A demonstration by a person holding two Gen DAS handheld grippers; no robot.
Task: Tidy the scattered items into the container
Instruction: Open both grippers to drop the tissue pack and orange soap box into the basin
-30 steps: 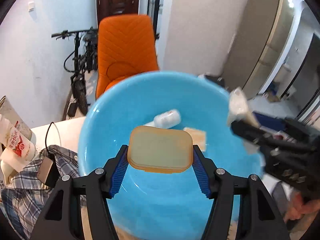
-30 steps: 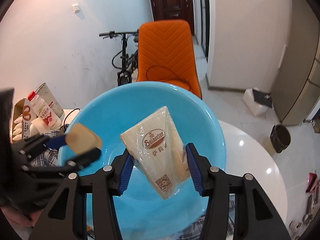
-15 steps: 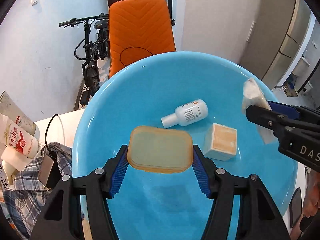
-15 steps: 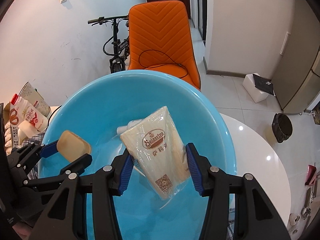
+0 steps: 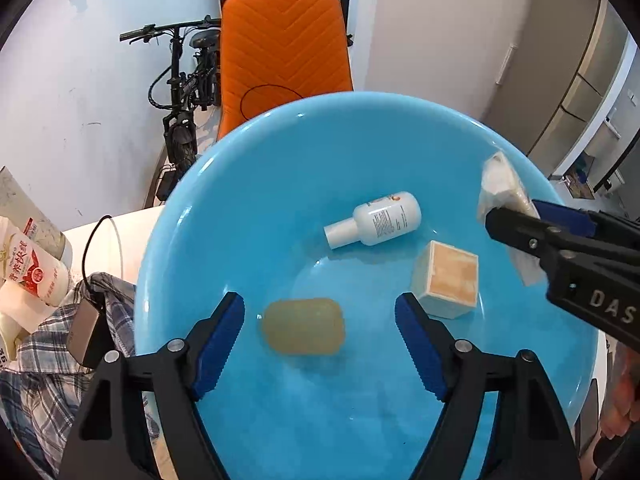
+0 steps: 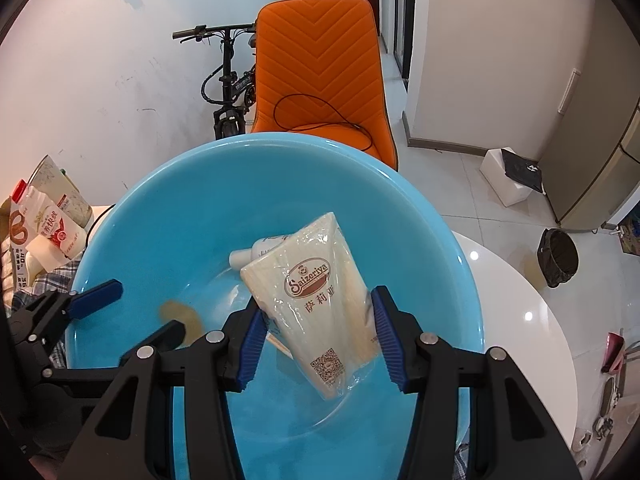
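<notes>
My big blue bowl (image 5: 248, 184) fills the middle of both views, and most of my tidying is already inside it. A white bottle (image 5: 376, 220) lies on its side near the middle of the bowl. A small tan box (image 5: 448, 280) sits just to the lower right of the bottle. A yellow soap bar (image 5: 303, 326) is low in the middle of the left view, between my left jaws but not touching them. It looks blurry, so I think it is dropping or has only just landed.

My left gripper (image 5: 320, 340) has its jaws wide apart and holds nothing. My right gripper (image 6: 318, 330) is squeezed tight on a noodle packet (image 6: 316, 300), which hangs over the bowl in the middle of the right view. That packet is the job I have left. I think I only need to let go of it. I cannot tell if more things wait on the bench (image 6: 520, 300) outside the bowl.

Half a second ago my left jaws were pinching the soap bar and holding it up above the bowl. They have just been opening, and now the soap bar is free and lower down. The packet looks the same in my right jaws as before. The bowl looks a bit bigger and closer in both views than it did a second ago.
</notes>
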